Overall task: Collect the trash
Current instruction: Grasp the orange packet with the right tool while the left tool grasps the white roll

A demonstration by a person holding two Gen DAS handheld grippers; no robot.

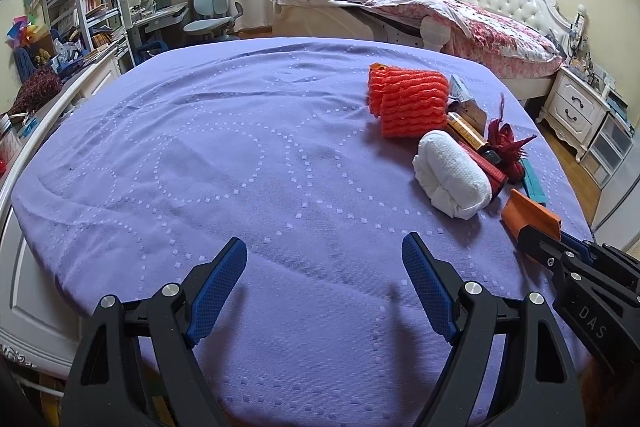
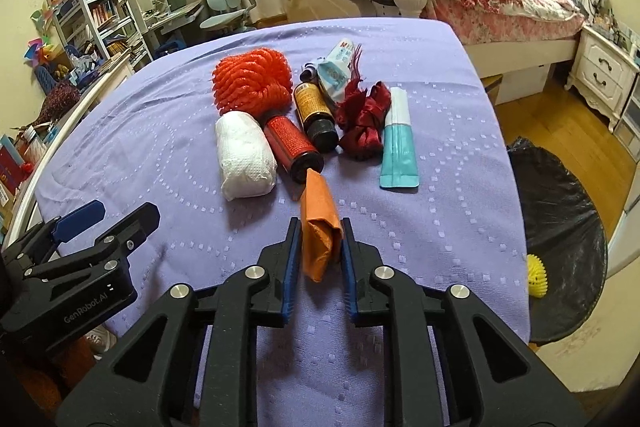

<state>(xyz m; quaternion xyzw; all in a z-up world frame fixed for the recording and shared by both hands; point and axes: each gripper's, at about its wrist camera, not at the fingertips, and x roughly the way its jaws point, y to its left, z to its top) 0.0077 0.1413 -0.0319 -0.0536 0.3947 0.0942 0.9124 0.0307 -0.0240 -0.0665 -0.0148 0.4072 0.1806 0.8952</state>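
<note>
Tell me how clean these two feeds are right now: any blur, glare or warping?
Left wrist view: sharp, soft even light, faint shadows under the open left claw on the purple sheet; fisheye bends the bed edges, corners black. Right wrist view: equally sharp, orange wrapper crisp in the shut right claw; the trash bin stretches at the right edge; no glare.

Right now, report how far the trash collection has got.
Done: a yellow spiky ball already lies in the black-lined bin beside the bed. In hand: the right gripper is shut on the orange packet; the left gripper is open and empty. Left on the purple sheet: red mesh sponge, white roll, red bottle, brown bottle, red ribbon, teal tube.
</note>
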